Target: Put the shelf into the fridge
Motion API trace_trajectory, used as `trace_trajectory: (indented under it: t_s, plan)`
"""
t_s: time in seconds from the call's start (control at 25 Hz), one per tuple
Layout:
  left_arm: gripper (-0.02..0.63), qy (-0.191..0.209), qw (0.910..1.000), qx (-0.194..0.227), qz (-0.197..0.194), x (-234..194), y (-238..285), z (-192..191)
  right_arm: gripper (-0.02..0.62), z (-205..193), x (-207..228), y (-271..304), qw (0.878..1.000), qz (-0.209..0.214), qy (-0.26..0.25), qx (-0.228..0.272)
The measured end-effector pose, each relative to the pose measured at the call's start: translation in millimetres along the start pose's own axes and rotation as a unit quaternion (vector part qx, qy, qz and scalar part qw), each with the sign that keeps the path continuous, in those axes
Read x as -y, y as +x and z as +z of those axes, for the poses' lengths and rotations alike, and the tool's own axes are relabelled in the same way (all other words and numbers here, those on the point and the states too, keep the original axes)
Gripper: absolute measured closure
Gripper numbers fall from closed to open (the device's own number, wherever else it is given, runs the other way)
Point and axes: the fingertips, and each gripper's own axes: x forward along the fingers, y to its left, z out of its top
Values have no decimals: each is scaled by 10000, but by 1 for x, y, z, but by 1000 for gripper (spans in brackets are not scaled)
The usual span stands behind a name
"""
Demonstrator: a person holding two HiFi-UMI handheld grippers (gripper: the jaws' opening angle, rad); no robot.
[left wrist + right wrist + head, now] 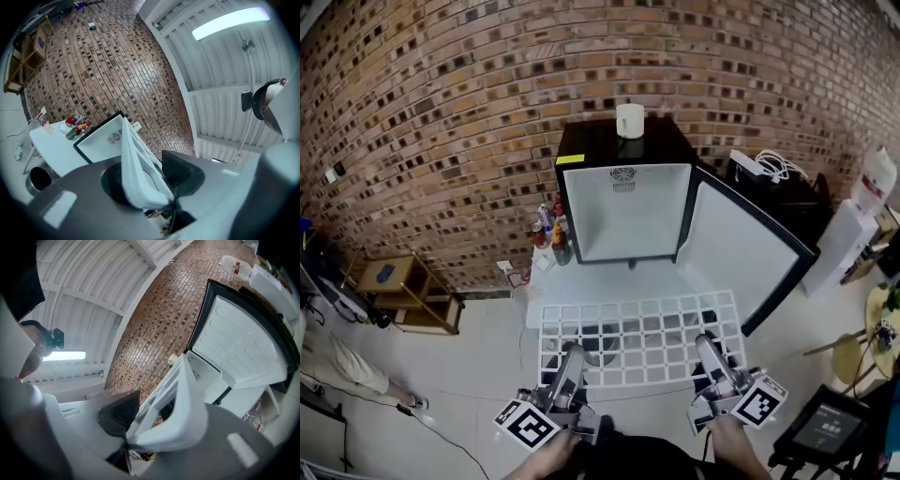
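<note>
Gripping the shelf (637, 323) by its near edge, left corner, the left gripper (570, 361) presses dark ribbed pads (180, 171) onto a white bar. Shelf: flat rectangular grid of smooth white wire, held roughly level in the air, long axis left to right, far edge toward the open black fridge (623, 220) with its white interior. At the near right corner, the right gripper (708, 354) clamps its jaws likewise.
</note>
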Motion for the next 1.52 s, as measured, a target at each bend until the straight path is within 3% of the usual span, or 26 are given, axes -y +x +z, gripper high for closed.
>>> trace_trajectory:
  t_s: [0.52, 0.76, 1.24, 1.52]
  plan:
    - [488, -324, 9985, -353, -270, -65, 51, 40, 454, -11, 13, 70, 9987, -425, -126, 239]
    - [488, -426, 9981, -415, -176, -84, 80, 44, 454, -3, 38, 94, 9979, -631, -50, 147]
    - [499, -228, 9996, -137, -43, -99, 171, 53, 459, 50, 102, 163, 9998, -136, 138, -18]
    - [495, -460, 9986, -195, 186, -121, 213, 34, 453, 70, 138, 186, 9997, -141, 131, -173]
